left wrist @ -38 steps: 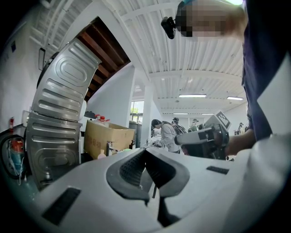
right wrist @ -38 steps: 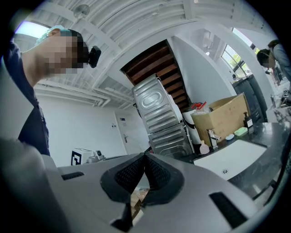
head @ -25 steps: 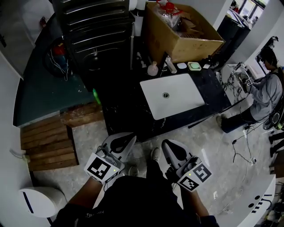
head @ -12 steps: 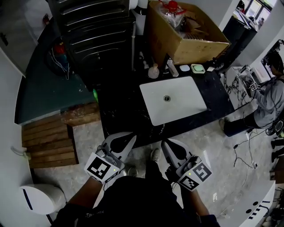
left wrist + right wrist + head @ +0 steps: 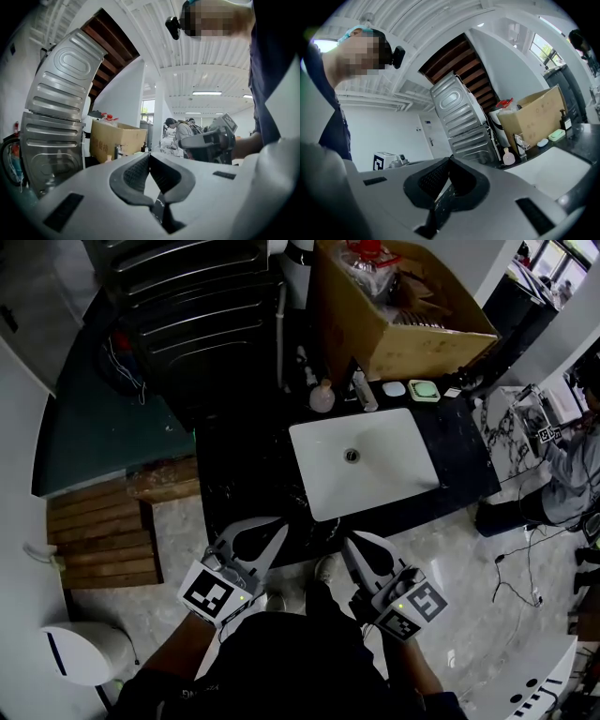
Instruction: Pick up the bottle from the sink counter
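Note:
A small pink round bottle (image 5: 322, 397) stands at the back of the black sink counter (image 5: 246, 474), just left of the faucet (image 5: 361, 385); the right gripper view also shows the bottle (image 5: 508, 158) far ahead. My left gripper (image 5: 275, 524) is shut and holds nothing, its tips over the counter's near edge. My right gripper (image 5: 349, 542) is shut and empty too, just short of that edge. Both point toward the white sink basin (image 5: 398, 470). In each gripper view the jaws meet at the tip: left gripper (image 5: 149, 154), right gripper (image 5: 450, 159).
A big cardboard box (image 5: 412, 334) stands behind the sink, with a green soap dish (image 5: 424, 390) and a white one (image 5: 394, 389) in front. Ribbed metal panels (image 5: 197, 306) rise at back left. A wooden pallet (image 5: 98, 531) lies left; a person (image 5: 572, 456) works at right.
Both grippers have moved forward toward the counter, which now lies closer below them. Their jaws stayed shut. The bottle has not moved.

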A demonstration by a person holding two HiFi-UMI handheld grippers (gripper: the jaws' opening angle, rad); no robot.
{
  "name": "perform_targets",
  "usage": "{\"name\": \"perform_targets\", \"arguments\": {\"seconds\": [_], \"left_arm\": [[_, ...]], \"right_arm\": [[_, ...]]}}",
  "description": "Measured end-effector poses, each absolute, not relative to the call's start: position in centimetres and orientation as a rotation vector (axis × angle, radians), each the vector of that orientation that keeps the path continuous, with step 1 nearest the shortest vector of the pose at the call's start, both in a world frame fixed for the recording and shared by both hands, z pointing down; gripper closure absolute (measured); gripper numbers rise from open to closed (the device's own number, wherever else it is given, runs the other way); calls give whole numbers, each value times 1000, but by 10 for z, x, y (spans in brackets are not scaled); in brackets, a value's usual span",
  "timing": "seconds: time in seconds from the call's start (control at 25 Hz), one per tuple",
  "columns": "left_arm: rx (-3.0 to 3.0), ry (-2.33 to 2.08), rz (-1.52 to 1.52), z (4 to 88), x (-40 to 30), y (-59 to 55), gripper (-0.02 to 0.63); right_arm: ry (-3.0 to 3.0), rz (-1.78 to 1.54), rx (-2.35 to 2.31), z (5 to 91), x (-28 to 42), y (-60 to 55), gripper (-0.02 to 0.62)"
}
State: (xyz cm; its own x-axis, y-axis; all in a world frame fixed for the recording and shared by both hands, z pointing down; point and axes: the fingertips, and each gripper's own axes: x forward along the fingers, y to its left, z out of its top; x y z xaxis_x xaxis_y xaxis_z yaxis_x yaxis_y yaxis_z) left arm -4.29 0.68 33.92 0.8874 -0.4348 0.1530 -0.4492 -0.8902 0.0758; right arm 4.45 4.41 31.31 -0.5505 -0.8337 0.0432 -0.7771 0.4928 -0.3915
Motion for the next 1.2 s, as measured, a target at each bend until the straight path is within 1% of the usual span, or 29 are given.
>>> {"name": "perform_targets", "arguments": {"seconds": [0.76,1.2], "left_arm": [[2861,-883,224,358,30,-67,600],[2815,-993,302,374,71,-107,600]], "right_arm": [[2620,-682,-1206,331,117,-37,575],[2649,-726,-1103,340,162,-79,575]]}}
